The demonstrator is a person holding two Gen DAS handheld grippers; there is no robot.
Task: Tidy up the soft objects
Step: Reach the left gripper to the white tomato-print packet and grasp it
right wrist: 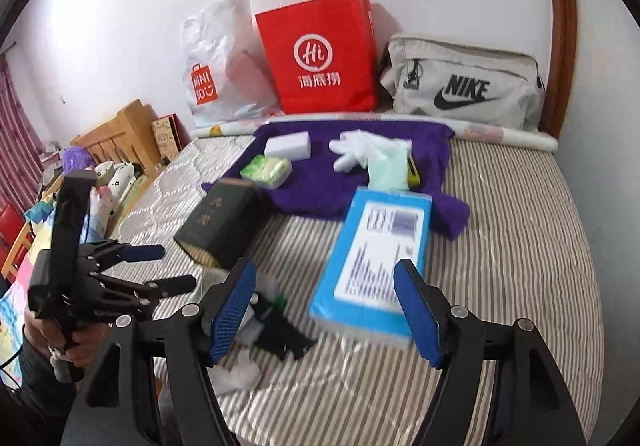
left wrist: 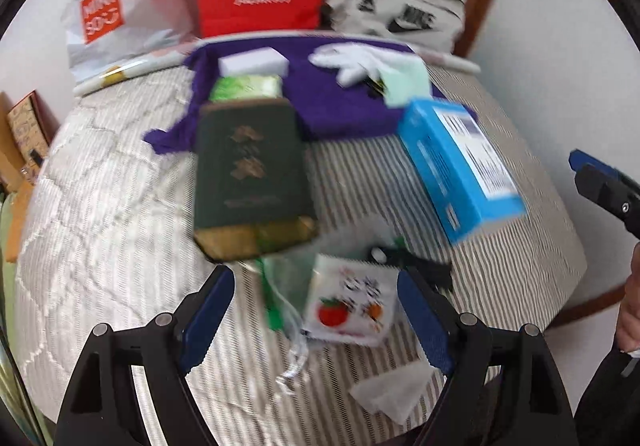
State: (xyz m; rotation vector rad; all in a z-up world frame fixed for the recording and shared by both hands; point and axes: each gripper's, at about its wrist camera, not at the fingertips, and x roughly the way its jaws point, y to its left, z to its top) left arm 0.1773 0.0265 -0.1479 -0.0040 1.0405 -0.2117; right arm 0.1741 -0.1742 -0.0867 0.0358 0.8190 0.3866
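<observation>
Both sets of tongs are spread wide with nothing pinched. The left tongs (left wrist: 316, 322) hang over a small printed packet (left wrist: 348, 306) with a tomato on it, lying on the striped bed (right wrist: 512, 246); a green mesh pouch (left wrist: 280, 286) with a drawstring sits just at its 9 o'clock, a black cloth thing (right wrist: 280, 334) at its 1 o'clock, and one crumpled white tissue (left wrist: 396, 394) at its 5 o'clock. The right tongs (right wrist: 326, 312) hover in front of the blue box (right wrist: 376, 258), with that black cloth thing just beside the left pad.

Going further out: one dark green box (right wrist: 220, 221) at about 11 o'clock from the right tongs, partly blocking the green packet (right wrist: 266, 169) behind it. Then the purple towel (right wrist: 320, 189) at 12 o'clock, carrying the soft stuff: one white sponge block (right wrist: 288, 143), one white glove (right wrist: 356, 147), one pale green cloth (right wrist: 388, 169), plus that green packet. A small yellow-and-black item pokes out beside the cloth, too hidden to tell.

Along the wall at the far end, three bags: a white plastic bag (right wrist: 216, 61), a red paper bag (right wrist: 320, 57), and a grey Nike bag (right wrist: 464, 81). A rolled mat (right wrist: 500, 133) lies in front of them.
</observation>
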